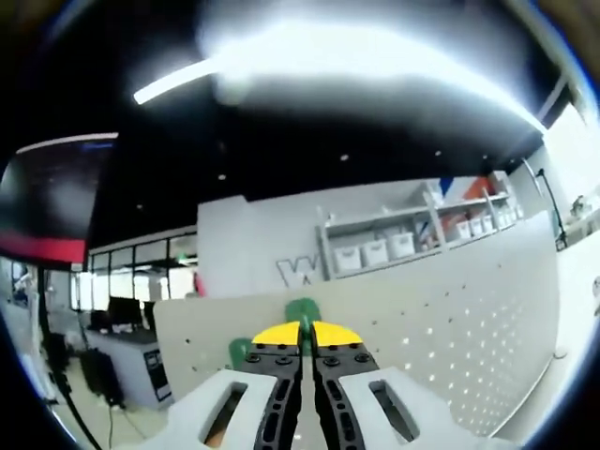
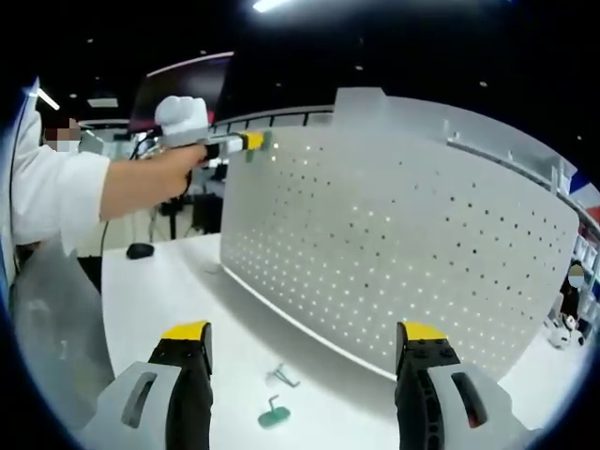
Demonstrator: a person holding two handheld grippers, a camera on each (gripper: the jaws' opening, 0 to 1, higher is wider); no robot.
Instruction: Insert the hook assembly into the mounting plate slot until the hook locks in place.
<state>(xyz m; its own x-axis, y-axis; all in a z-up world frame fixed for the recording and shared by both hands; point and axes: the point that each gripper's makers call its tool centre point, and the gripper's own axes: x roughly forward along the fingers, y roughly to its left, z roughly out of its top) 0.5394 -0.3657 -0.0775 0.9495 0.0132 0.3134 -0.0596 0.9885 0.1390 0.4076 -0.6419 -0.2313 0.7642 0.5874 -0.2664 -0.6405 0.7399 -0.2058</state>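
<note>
Black, yellow-tipped jaws of the left gripper (image 1: 302, 349) pinch a green hook (image 1: 302, 311) at the top edge of the white perforated board (image 2: 394, 253). Right gripper (image 2: 305, 349) stands wide apart above the smooth white worktop (image 2: 159, 281), where a bent wire hook (image 2: 282, 376) and a green-based hook (image 2: 275, 413) lie.

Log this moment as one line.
left gripper: shut on green hook at pegboard top edge | right gripper: open | spare hooks on table

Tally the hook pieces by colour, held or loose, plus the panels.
Green hooks: 2, one in the shut left gripper at the top edge, one on the table
Metal wire hooks: 1
Perforated panels: 1
Total: 4
</note>
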